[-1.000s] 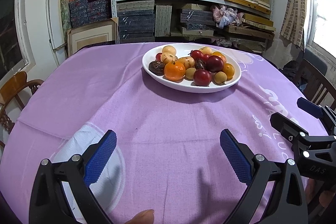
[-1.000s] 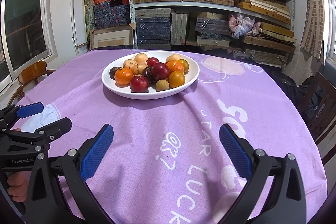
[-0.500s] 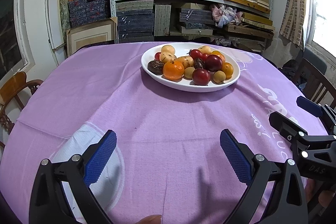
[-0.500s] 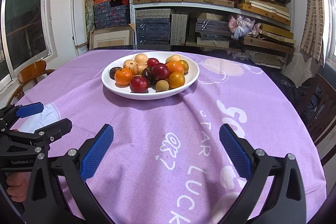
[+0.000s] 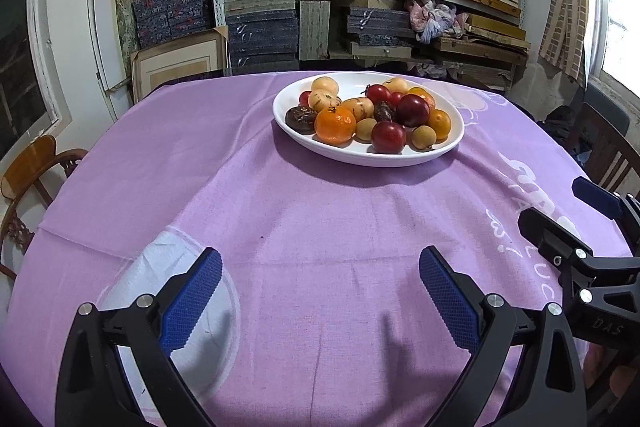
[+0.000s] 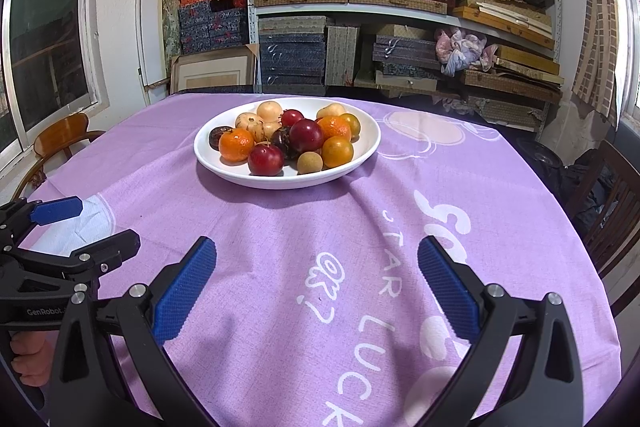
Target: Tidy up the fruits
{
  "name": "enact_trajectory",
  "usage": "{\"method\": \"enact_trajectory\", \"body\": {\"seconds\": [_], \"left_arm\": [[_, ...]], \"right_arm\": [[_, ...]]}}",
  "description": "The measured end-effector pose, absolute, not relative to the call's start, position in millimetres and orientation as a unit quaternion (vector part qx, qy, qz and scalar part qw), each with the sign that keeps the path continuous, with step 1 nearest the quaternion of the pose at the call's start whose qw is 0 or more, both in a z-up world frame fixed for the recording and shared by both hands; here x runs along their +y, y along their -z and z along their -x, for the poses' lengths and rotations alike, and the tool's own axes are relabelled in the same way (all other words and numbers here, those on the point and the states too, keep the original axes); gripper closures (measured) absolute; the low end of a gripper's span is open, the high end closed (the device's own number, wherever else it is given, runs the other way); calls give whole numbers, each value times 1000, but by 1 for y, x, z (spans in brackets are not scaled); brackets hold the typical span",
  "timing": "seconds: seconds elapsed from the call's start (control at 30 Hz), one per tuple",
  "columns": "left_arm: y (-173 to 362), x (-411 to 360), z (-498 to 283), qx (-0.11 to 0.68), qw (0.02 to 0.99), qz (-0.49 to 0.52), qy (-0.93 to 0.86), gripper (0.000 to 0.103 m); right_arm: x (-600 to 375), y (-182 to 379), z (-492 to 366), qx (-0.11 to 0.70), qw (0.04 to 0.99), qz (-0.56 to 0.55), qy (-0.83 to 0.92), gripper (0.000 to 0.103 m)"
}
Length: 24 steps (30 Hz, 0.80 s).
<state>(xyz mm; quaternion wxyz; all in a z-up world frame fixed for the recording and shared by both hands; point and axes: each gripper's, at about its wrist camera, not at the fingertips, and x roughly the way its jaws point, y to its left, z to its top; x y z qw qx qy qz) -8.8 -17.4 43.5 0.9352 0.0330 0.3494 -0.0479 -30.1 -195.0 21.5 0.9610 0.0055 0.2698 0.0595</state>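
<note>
While both the left gripper (image 5: pixel 320 291) and right gripper (image 6: pixel 316 283) hang spread and empty over the cloth (image 5: pixel 280 211), the fruit (image 5: pixel 372 115) sits heaped in the dish (image 5: pixel 400 157) at twelve o'clock, where a clumsy pinch could roll round pieces out.

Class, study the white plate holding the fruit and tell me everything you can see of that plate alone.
The white plate is a shallow oval dish, glossy like glazed ceramic, lying flat on the purple tablecloth toward the table's far side. Its raised rim casts a shadow on the cloth in front. Mixed fruit is piled inside, leaving bare white along the edges. Neither claw touches it.
</note>
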Motion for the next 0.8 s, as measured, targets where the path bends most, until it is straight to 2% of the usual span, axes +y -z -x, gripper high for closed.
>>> {"method": "enact_trajectory", "body": {"seconds": [0.23, 0.8], "left_arm": [[-46, -13, 21, 327, 944, -12, 49, 3], [-47, -23, 27, 317, 947, -33, 46, 3]], "right_arm": [[-194, -22, 29, 270, 961, -4, -60, 4], [-212, -22, 33, 271, 961, 0, -58, 4]]}}
